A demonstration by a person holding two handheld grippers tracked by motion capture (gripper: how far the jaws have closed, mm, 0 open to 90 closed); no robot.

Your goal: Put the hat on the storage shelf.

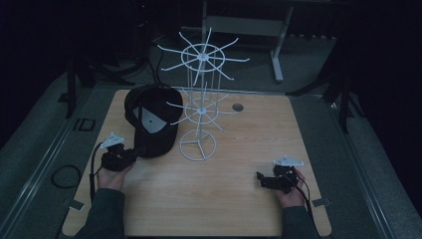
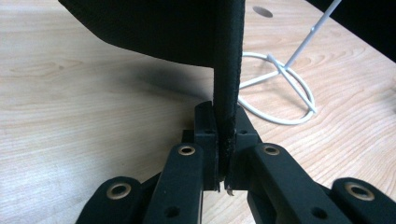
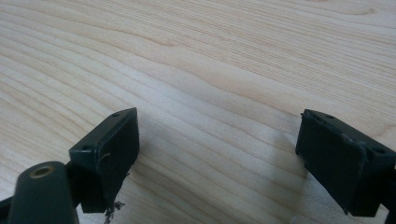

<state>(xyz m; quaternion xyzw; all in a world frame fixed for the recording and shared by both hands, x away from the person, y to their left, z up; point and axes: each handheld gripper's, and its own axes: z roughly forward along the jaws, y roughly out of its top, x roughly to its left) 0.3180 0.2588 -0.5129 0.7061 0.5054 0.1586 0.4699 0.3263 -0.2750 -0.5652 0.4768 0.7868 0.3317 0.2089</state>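
Table: light wood-grain tabletop (image 1: 209,199), with a small round hole (image 1: 237,107) near its far edge.
Cap: black baseball cap (image 1: 152,122), on the left half of the table, just left of the stand, its opening turned up and a pale label visible inside.
Stand: white wire display rack (image 1: 199,99), upright near the table's middle, with a ring base, a thin centre pole and two tiers of radiating hooks.
Left gripper: (image 1: 130,153) held at the table's left, at the cap's near edge; clamped on the cap's brim.
Left gripper view: brim edge (image 2: 228,70) runs upright between the closed jaws; the stand's ring base (image 2: 280,88) lies beyond to the right, a contact the high view leaves dark.
Right gripper: (image 1: 260,178) at the right near corner, well apart from cap and stand.
Right gripper view: jaws spread wide over bare wood (image 3: 210,70), nothing between them.
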